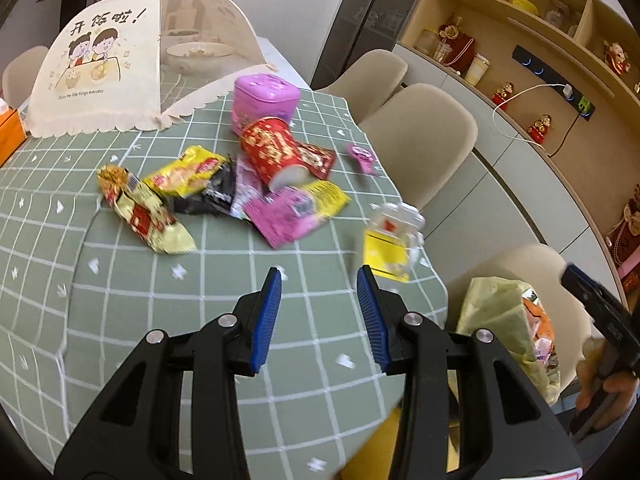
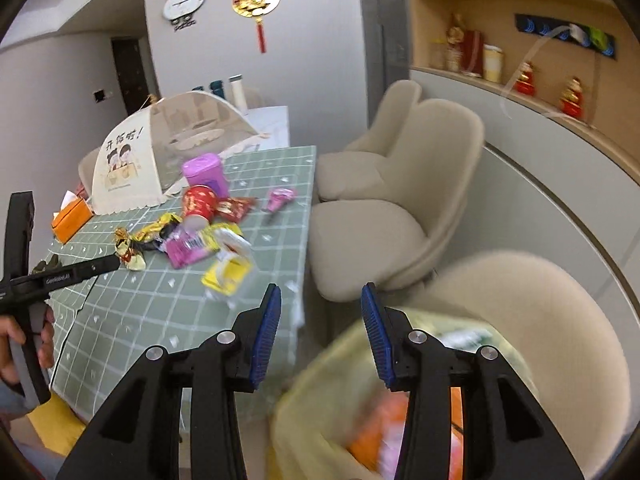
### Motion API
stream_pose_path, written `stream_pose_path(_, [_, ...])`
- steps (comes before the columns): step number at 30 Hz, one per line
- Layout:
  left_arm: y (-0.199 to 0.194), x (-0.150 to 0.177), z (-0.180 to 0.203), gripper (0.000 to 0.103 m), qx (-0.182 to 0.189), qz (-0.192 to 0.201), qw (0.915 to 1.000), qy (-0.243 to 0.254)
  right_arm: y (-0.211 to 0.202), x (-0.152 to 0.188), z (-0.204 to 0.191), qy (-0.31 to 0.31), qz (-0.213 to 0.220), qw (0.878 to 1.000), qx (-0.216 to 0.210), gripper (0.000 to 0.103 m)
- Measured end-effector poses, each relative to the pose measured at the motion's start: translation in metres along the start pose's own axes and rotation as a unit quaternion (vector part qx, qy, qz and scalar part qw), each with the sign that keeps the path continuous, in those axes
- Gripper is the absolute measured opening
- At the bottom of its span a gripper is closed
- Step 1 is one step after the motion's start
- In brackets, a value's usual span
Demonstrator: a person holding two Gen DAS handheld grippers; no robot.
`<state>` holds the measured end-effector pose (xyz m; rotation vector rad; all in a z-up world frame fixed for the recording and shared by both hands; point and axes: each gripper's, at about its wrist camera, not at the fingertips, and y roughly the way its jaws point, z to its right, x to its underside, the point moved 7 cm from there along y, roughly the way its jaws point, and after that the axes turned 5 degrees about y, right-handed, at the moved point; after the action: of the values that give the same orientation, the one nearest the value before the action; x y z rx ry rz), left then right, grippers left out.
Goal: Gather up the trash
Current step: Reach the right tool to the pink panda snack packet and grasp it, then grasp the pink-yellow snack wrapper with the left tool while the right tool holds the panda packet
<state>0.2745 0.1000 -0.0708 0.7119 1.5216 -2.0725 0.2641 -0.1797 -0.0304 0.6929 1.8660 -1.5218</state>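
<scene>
Trash lies on the green checked tablecloth [image 1: 132, 300]: a tipped red cup [image 1: 272, 152], a gold wrapper [image 1: 140, 212], a yellow wrapper [image 1: 184, 172], a pink wrapper [image 1: 288, 212], a small pink piece [image 1: 362, 156] and a yellow-and-clear packet [image 1: 390, 240] near the table's right edge. My left gripper [image 1: 319, 300] is open and empty above the cloth, short of the pile. My right gripper [image 2: 320, 320] is open and empty above a pale yellow-green trash bag [image 2: 320, 412] with wrappers inside, off the table's right edge. The bag also shows in the left wrist view [image 1: 504, 320].
A mesh food cover [image 1: 116, 64] and a pink tin [image 1: 264, 100] stand at the far side. An orange tissue box [image 2: 72, 220] sits at the far left. Beige chairs [image 1: 420, 136] line the table's right side. A cabinet with shelves [image 1: 520, 64] stands beyond.
</scene>
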Motion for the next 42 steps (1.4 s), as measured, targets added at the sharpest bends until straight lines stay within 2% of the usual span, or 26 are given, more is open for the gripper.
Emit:
stream_pose_path(4, [0.004, -0.017, -0.023, 0.038, 0.01, 0.006, 0.9999, 0.013, 0.055, -0.031, -0.037, -0.032, -0.014, 0.999, -0.019, 0.04])
stream_pose_path(10, [0.028, -0.045, -0.047, 0.038, 0.038, -0.001, 0.9993, 0.006, 0.141, -0.075, -0.066, -0.094, -0.032, 0.994, -0.053, 0.042])
stream_pose_path(14, [0.044, -0.069, -0.061, 0.038, 0.041, 0.011, 0.9991, -0.004, 0.196, -0.094, -0.063, -0.07, -0.056, 0.993, -0.072, 0.045])
stream_pose_path(17, [0.056, -0.083, -0.073, 0.038, 0.032, 0.02, 0.9993, -0.009, 0.238, -0.1, -0.067, -0.066, -0.069, 0.99, -0.1, 0.048])
stream_pose_path(20, [0.063, -0.086, -0.085, 0.038, 0.024, 0.021, 0.9994, -0.014, 0.273, -0.097, -0.069, -0.084, -0.085, 0.989, -0.092, 0.048])
stream_pose_path(25, [0.063, -0.074, -0.112, 0.038, 0.017, 0.007, 0.9993, -0.032, 0.313, -0.086, -0.065, -0.063, -0.131, 0.985, -0.088, 0.048])
stream_pose_path(31, [0.061, -0.059, -0.132, 0.038, 0.011, -0.008, 0.9991, -0.039, 0.334, -0.087, -0.075, -0.102, -0.132, 0.984, -0.057, 0.048])
stream_pose_path(33, [0.062, -0.054, -0.133, 0.038, 0.015, -0.014, 0.9991, -0.037, 0.332, -0.09, -0.077, -0.096, -0.129, 0.985, -0.067, 0.047])
stream_pose_path(37, [0.064, -0.05, -0.118, 0.039, 0.061, -0.017, 0.9979, -0.015, 0.31, -0.1, -0.084, -0.107, -0.113, 0.985, -0.073, 0.045])
stream_pose_path(42, [0.085, -0.051, -0.077, 0.04, 0.104, -0.006, 0.9933, 0.05, 0.254, -0.117, -0.088, -0.107, -0.082, 0.987, -0.083, 0.045])
